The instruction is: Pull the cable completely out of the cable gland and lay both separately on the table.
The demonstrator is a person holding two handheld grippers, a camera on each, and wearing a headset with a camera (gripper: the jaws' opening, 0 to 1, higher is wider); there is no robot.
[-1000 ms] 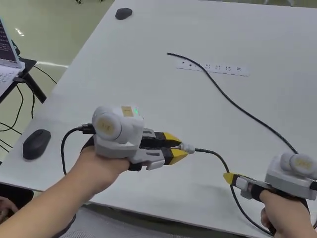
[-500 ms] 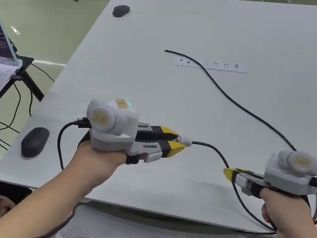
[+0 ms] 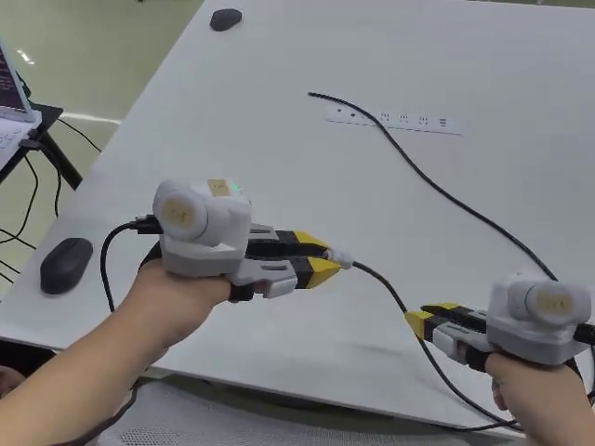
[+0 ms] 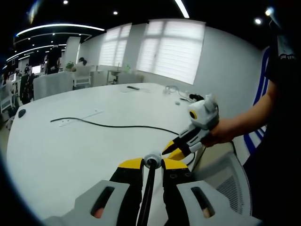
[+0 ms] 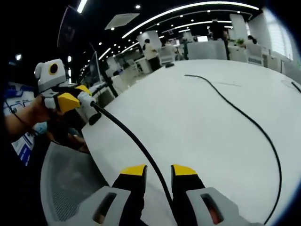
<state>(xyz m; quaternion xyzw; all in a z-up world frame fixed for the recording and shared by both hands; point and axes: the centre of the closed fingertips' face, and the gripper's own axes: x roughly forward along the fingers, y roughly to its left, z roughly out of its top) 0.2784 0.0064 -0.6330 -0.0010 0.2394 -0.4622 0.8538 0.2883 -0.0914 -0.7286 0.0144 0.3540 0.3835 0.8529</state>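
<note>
Just above the near edge of the table [image 3: 279, 158], the left tool [image 3: 323, 259] is clamped on the pale cable gland [image 3: 338, 259], which sticks out past its yellow tips. The black cable [image 3: 437, 190] is still seated in the gland. It sags from it down towards the right tool [image 3: 420, 319], held lower and off to the right. In the right gripper view the cable runs between that tool's yellow tips, which stand narrowly apart with a little gap on either side. Whether it is pinched further back, I cannot tell. Beyond the right tool the cable curves round and lies across the table, and its free end rests just beside a white power strip [image 3: 390, 120]. A dark mouse [image 3: 65, 266] sits at the left corner and a second mouse [image 3: 226, 19] at the far edge.
</note>
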